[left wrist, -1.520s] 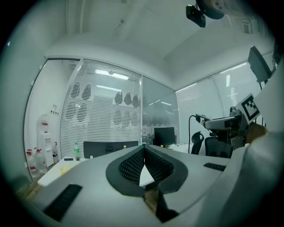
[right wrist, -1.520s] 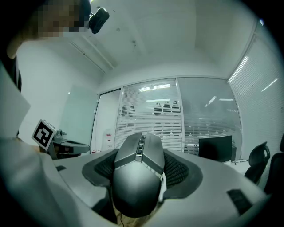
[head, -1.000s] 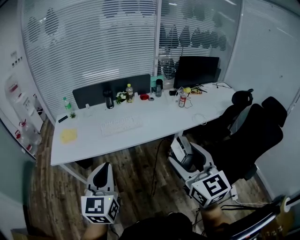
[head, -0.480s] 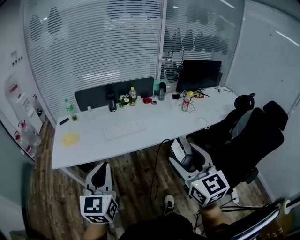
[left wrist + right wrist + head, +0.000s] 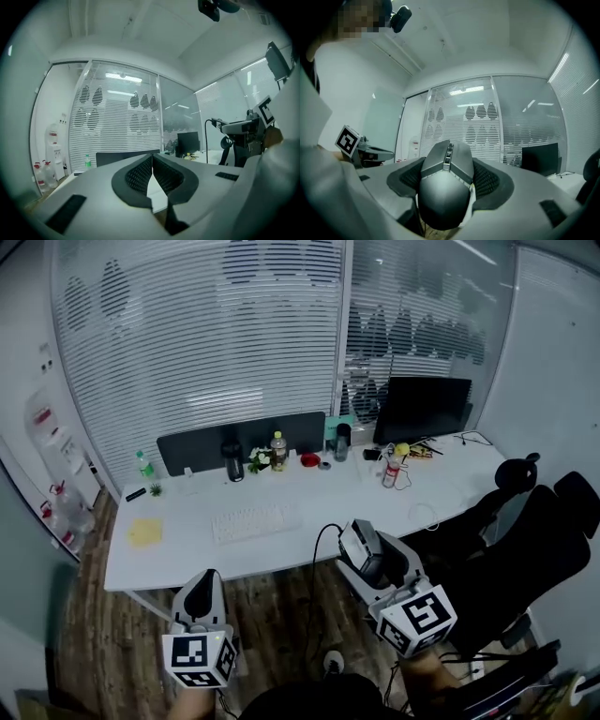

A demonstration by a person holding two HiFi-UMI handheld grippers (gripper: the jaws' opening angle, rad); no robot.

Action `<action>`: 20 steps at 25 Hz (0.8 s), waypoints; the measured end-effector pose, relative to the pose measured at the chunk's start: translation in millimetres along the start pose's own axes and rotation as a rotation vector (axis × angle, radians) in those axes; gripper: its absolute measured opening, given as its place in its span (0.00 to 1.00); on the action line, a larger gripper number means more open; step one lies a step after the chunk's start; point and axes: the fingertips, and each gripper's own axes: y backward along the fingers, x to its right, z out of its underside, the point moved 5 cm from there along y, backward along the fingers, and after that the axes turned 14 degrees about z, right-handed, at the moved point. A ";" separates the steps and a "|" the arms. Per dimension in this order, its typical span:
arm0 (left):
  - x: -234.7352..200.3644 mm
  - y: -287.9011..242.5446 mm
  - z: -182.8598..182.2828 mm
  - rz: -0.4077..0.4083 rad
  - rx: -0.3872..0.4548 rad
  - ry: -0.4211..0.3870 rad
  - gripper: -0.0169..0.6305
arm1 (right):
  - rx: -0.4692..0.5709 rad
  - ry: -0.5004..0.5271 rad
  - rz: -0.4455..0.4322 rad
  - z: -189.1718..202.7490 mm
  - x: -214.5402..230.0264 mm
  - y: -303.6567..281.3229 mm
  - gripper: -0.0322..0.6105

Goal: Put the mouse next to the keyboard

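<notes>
A dark grey mouse sits between the pads of my right gripper, which is shut on it, scroll wheel up. In the head view the right gripper holds the mouse at the front edge of the white desk, and a black cable hangs from it. The white keyboard lies on the desk, left of the mouse and farther in. My left gripper hovers over the floor in front of the desk. In its own view the left gripper is shut and holds nothing.
A black monitor, a dark divider panel, bottles and small items line the desk's back. A yellow pad lies at its left. Black office chairs stand to the right. Water bottles stand on the floor at left.
Both grippers have moved forward toward the desk. The right gripper with the mouse now reaches the desk's front edge, where it earlier hung over the floor beside the chair.
</notes>
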 end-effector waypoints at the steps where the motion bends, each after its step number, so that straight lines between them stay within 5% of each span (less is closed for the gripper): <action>1: -0.5 -8.8 -1.1 -0.011 0.003 0.004 0.07 | 0.002 -0.001 -0.011 0.9 7.0 -9.0 0.52; 20: 8.6 -149.7 -12.1 -0.095 0.032 0.034 0.08 | 0.016 -0.038 -0.117 23.5 115.1 -122.3 0.52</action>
